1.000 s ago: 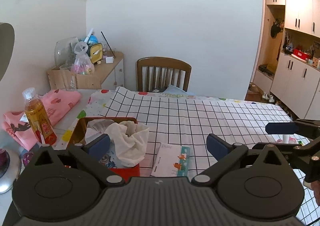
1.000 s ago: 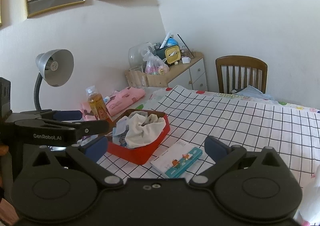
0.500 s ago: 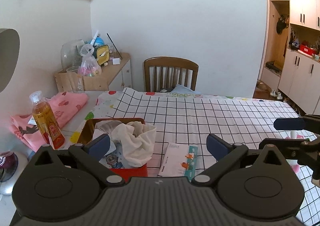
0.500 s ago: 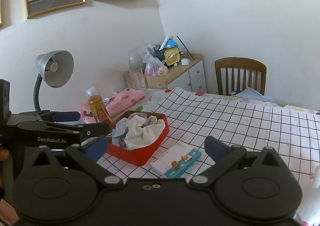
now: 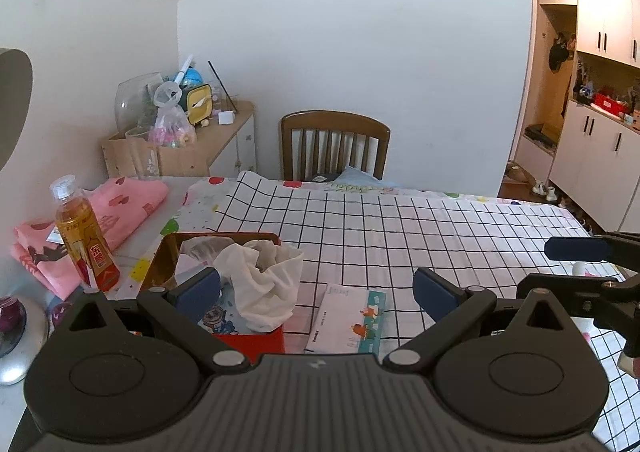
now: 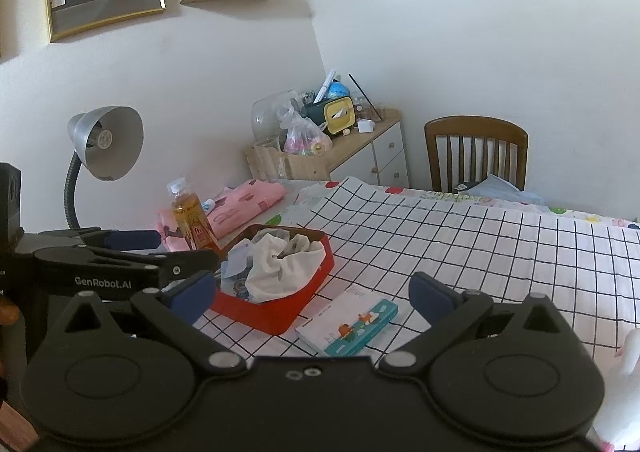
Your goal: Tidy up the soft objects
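A red box (image 5: 256, 340) (image 6: 276, 312) on the checked tablecloth holds a crumpled white cloth (image 5: 264, 284) (image 6: 280, 272) and other soft items. My left gripper (image 5: 316, 292) is open and empty, above the table just behind the box. My right gripper (image 6: 312, 292) is open and empty, held right of the box. A folded pink cloth (image 5: 116, 207) (image 6: 240, 207) lies at the table's left edge. A white soft object (image 6: 628, 364) shows at the far right, mostly cut off.
A tea bottle (image 5: 84, 244) stands left of the box. A flat tissue pack (image 5: 352, 320) (image 6: 352, 324) lies right of it. A desk lamp (image 6: 104, 147) stands at left. A wooden chair (image 5: 334, 143) and a cluttered side cabinet (image 5: 192, 147) are beyond the table.
Both grippers have drawn back and risen slightly from the box; the view shifted a little. Both stay open and empty.
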